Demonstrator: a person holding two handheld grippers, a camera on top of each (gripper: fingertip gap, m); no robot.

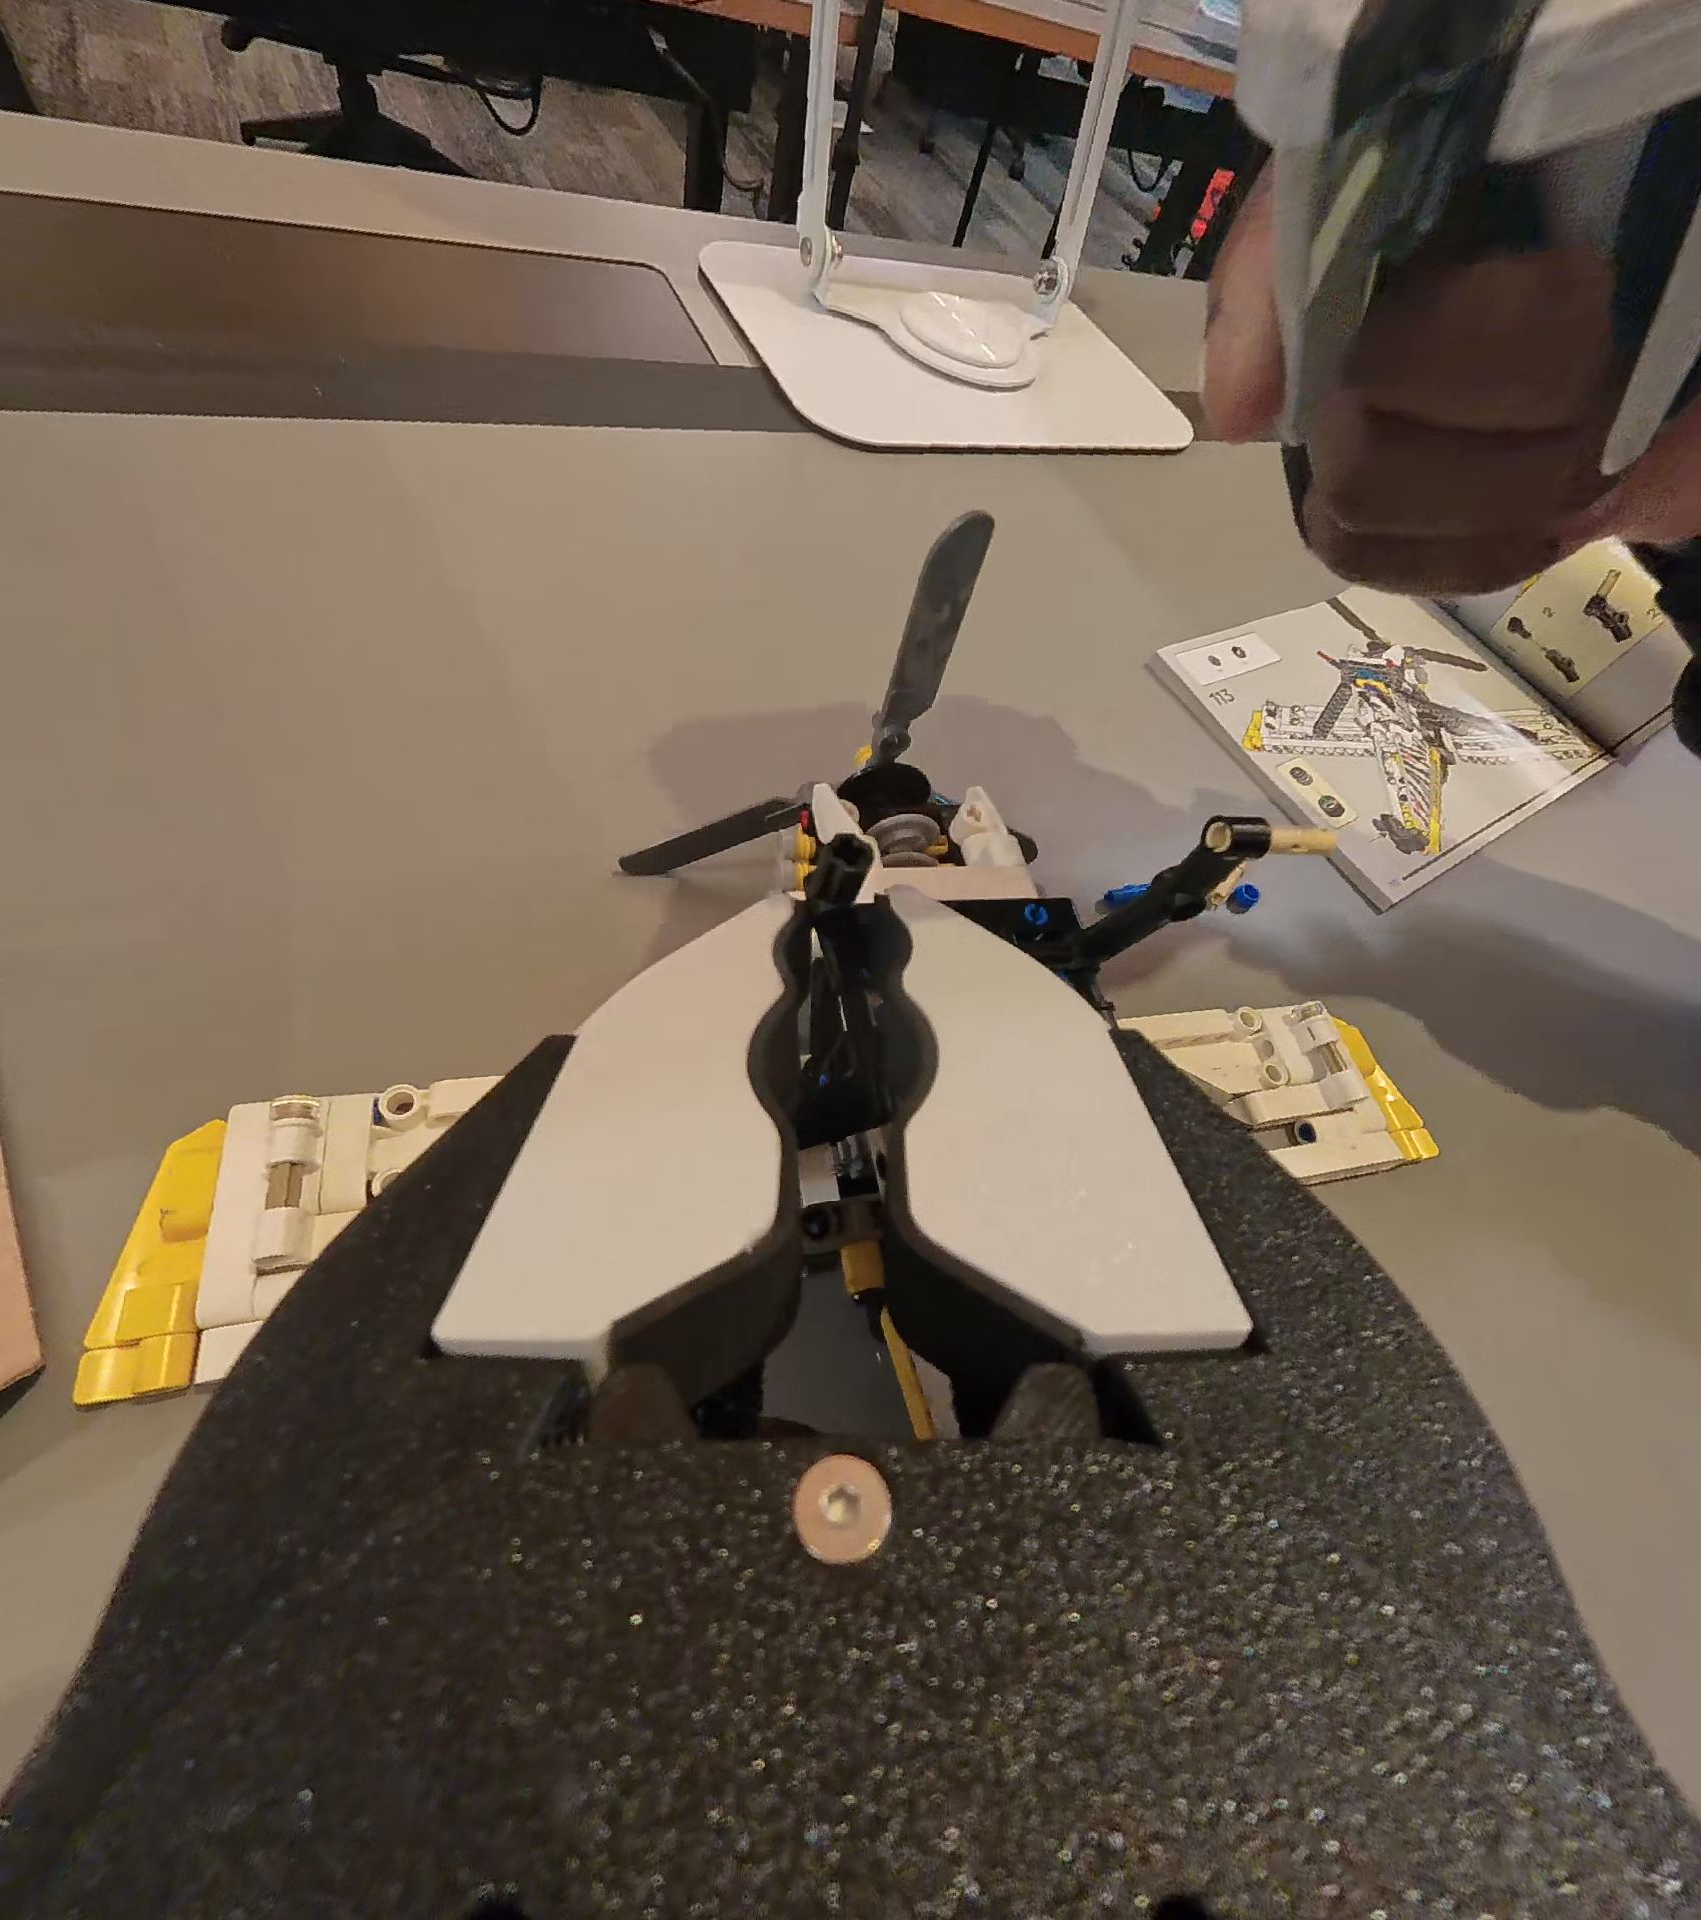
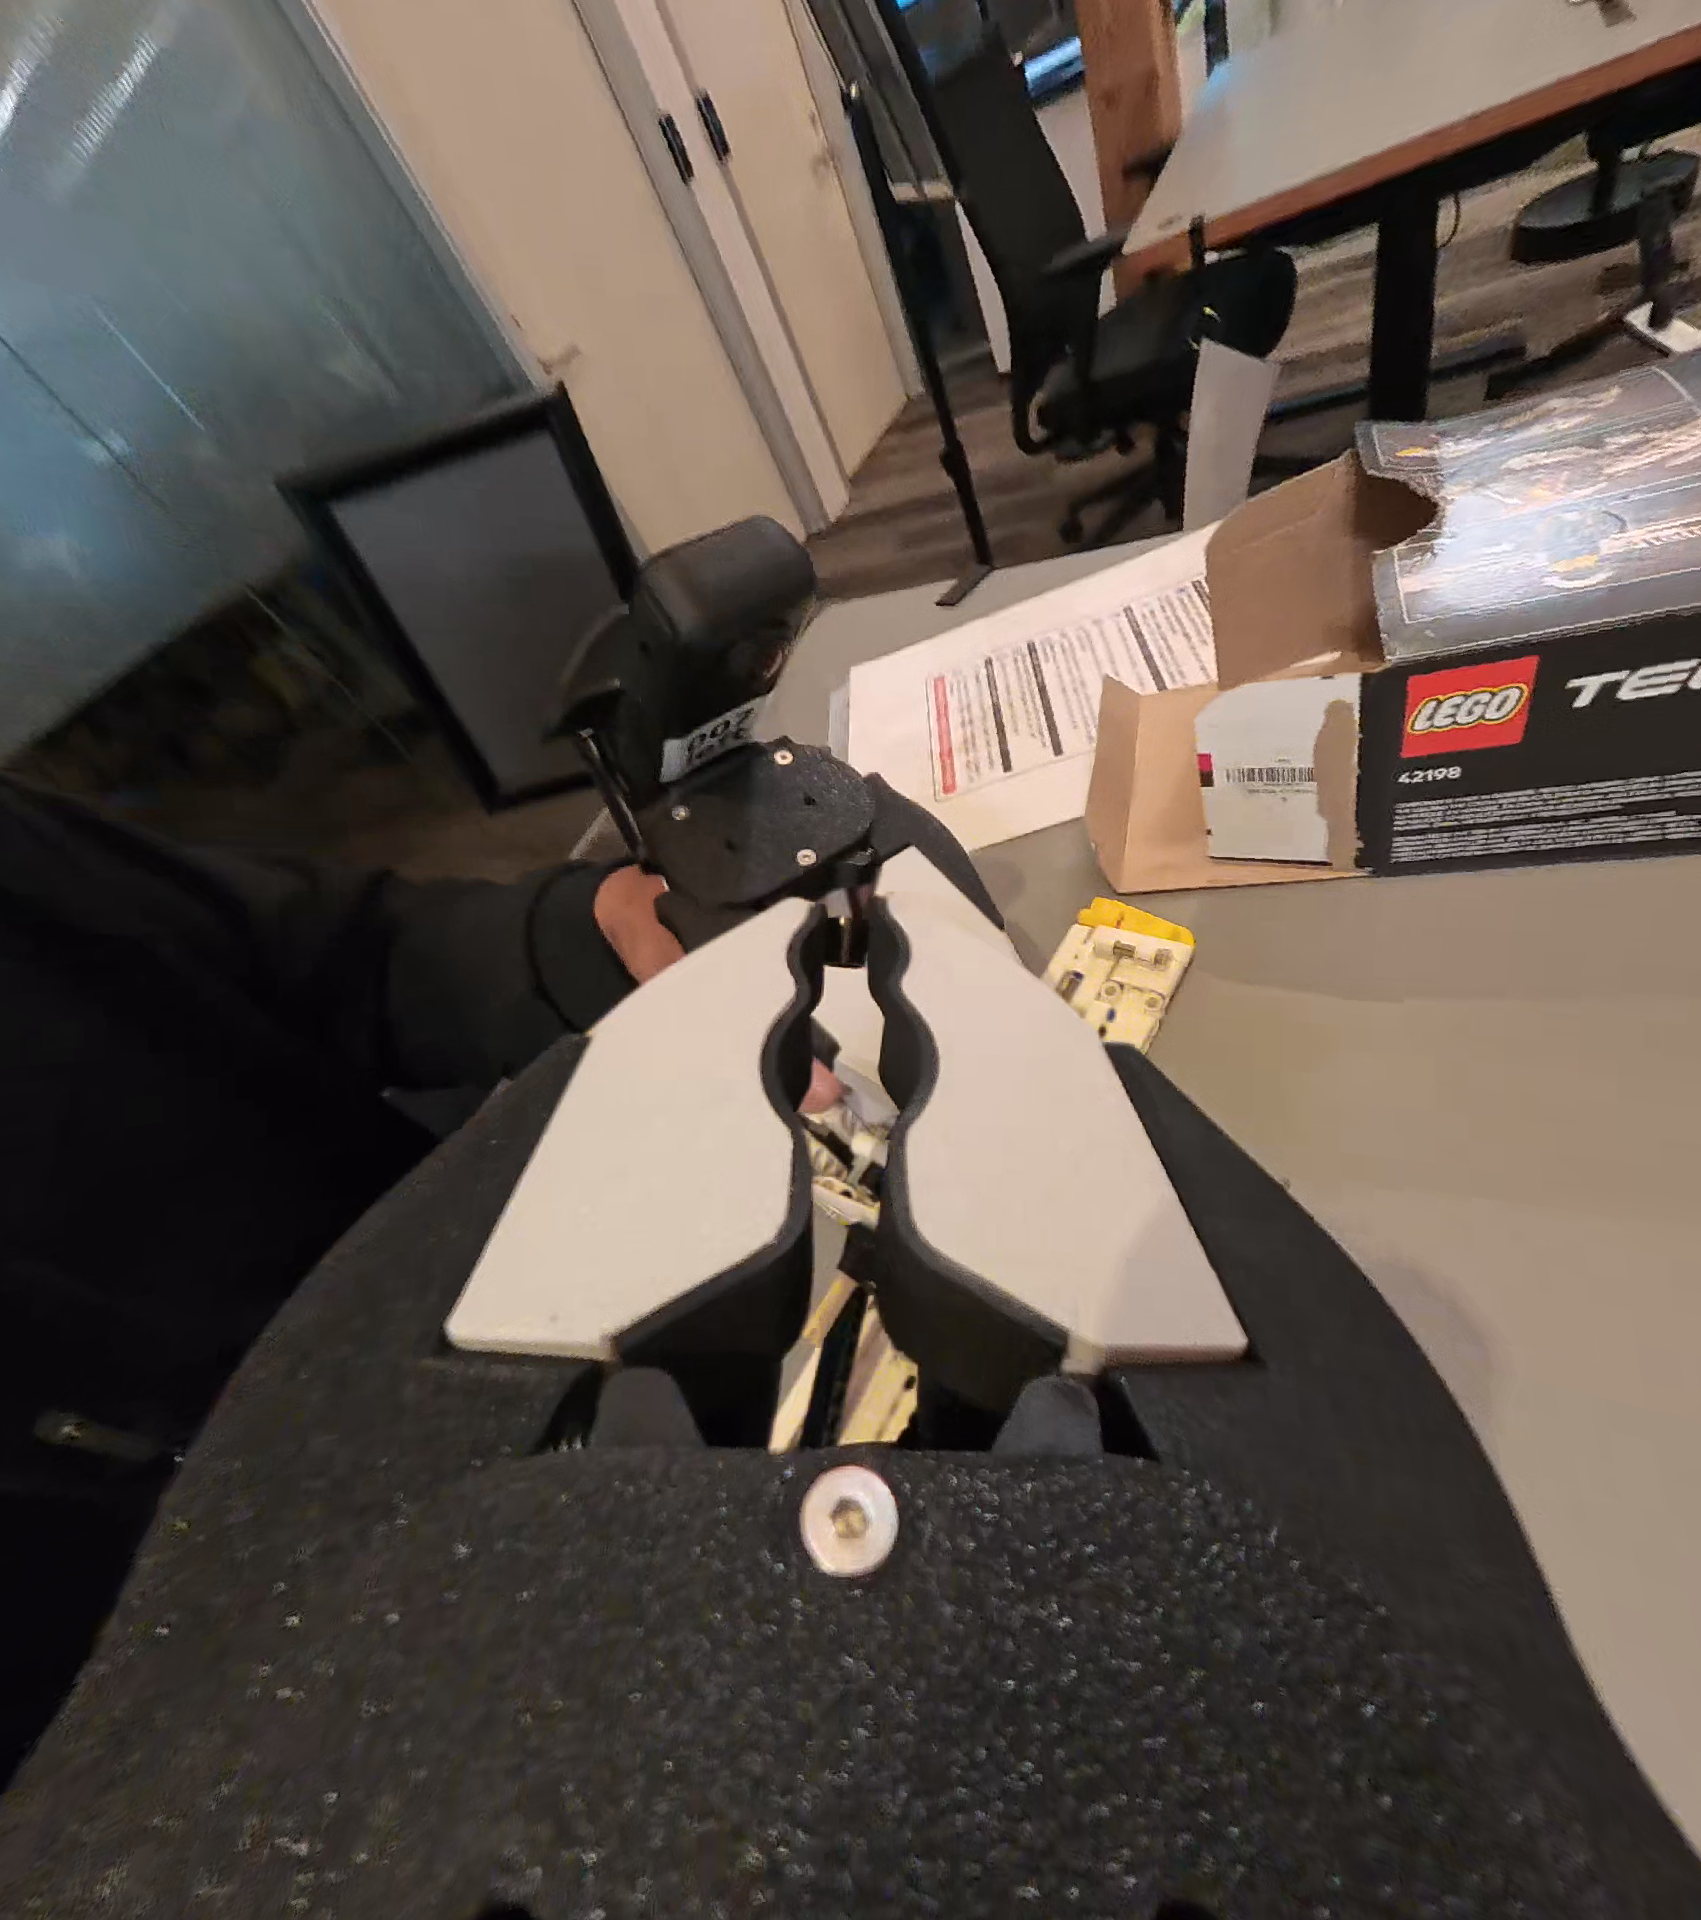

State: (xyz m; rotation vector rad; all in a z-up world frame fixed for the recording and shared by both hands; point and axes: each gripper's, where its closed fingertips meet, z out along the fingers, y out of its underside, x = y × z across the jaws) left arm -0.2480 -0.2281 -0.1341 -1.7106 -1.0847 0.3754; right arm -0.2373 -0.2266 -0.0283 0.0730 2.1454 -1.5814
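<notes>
A toy brick plane [image 1: 971,831] lies on the grey table [image 1: 306,675], with white and yellow wings [image 1: 233,1195] and a black propeller [image 1: 939,623]. My left gripper [image 1: 841,904] is over its middle, shut on a black strut [image 1: 841,868] that sticks out past the fingertips. A matching strut [image 1: 1168,904] with a tan axle stands to the right. My right gripper [image 2: 846,925] is raised above the plane, shut on a small black piece [image 2: 848,935]. It shows blurred at the top right of the left wrist view [image 1: 1511,260]. One wing [image 2: 1121,977] shows beyond it.
An open instruction booklet [image 1: 1397,727] lies at the right. A white stand base [image 1: 950,353] is at the back. The right wrist view shows a black toy box [image 2: 1573,727], a brown paper bag [image 2: 1147,790], a printed sheet [image 2: 1012,707] and a hand [image 2: 628,925] on the left gripper's black body [image 2: 763,821].
</notes>
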